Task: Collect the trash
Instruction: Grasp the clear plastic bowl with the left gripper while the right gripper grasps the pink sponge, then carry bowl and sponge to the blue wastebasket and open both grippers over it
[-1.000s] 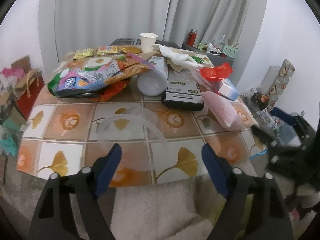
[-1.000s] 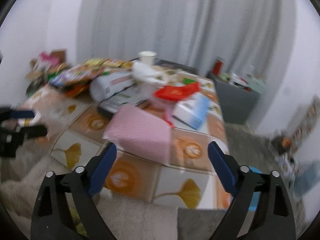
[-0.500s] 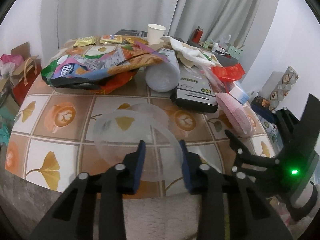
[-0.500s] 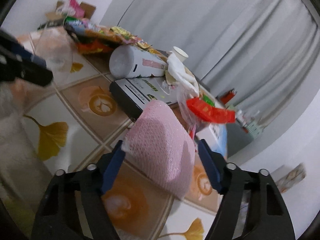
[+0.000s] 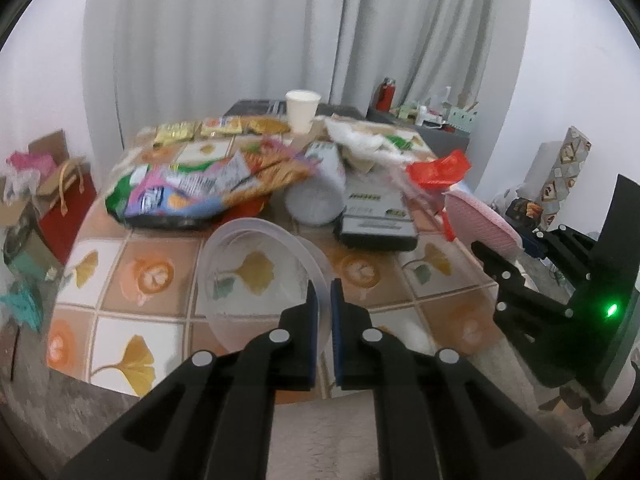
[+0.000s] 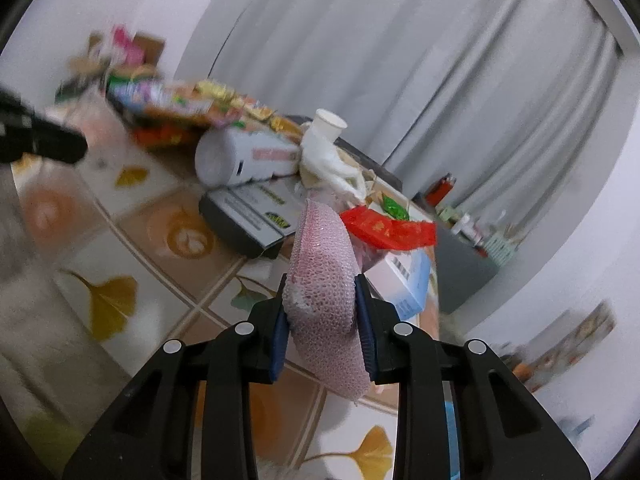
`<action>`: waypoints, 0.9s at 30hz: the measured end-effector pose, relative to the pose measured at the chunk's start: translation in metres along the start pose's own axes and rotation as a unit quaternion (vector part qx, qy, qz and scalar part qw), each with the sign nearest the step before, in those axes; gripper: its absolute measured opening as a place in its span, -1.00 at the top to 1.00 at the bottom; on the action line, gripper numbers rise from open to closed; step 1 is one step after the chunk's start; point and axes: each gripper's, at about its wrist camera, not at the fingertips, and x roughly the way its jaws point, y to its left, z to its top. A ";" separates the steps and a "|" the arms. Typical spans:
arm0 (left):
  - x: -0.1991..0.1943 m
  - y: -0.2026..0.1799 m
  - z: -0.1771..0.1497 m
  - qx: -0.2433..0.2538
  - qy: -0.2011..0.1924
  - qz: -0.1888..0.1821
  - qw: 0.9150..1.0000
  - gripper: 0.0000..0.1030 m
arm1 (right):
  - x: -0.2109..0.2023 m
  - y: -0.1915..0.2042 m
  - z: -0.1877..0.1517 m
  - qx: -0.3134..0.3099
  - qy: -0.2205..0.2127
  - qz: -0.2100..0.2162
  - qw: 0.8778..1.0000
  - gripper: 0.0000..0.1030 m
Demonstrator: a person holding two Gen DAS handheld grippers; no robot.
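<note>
A clear plastic bowl (image 5: 256,272) lies on the tiled table (image 5: 120,328) near its front edge. My left gripper (image 5: 324,292) is closing, and its blue pads pinch the bowl's near rim. A pink foam net pad (image 6: 324,248) is folded upward between the pads of my right gripper (image 6: 321,284), whose jaws are closing and pressing on it from both sides. In the left wrist view the same pink pad (image 5: 480,224) sits at the table's right edge, with the right gripper (image 5: 500,268) just behind it.
Piled further back on the table are snack bags (image 5: 200,188), a white canister on its side (image 5: 316,196), a black box (image 5: 376,216), a red wrapper (image 5: 440,168), crumpled tissue (image 5: 360,140) and a paper cup (image 5: 303,110). A blue-white carton (image 6: 404,280) lies beside the pink pad. A red bag (image 5: 64,200) stands on the floor at left.
Both grippers went from wide open to closed. The left came onto the clear bowl's rim. The right reached the pink pad, which is now squeezed and folded up.
</note>
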 end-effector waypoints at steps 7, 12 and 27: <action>-0.013 -0.035 0.019 0.038 -0.022 -0.030 0.999 0.89 | -0.030 -0.053 -0.002 0.109 -0.027 0.007 0.994 0.47; -0.005 -0.077 0.048 0.066 -0.023 -0.086 0.994 0.89 | -0.054 -0.091 -0.014 0.180 -0.052 -0.039 0.981 0.47; 0.106 -0.343 0.143 0.228 0.085 -0.323 0.915 0.89 | -0.049 -0.291 -0.133 0.436 -0.007 -0.130 0.890 0.47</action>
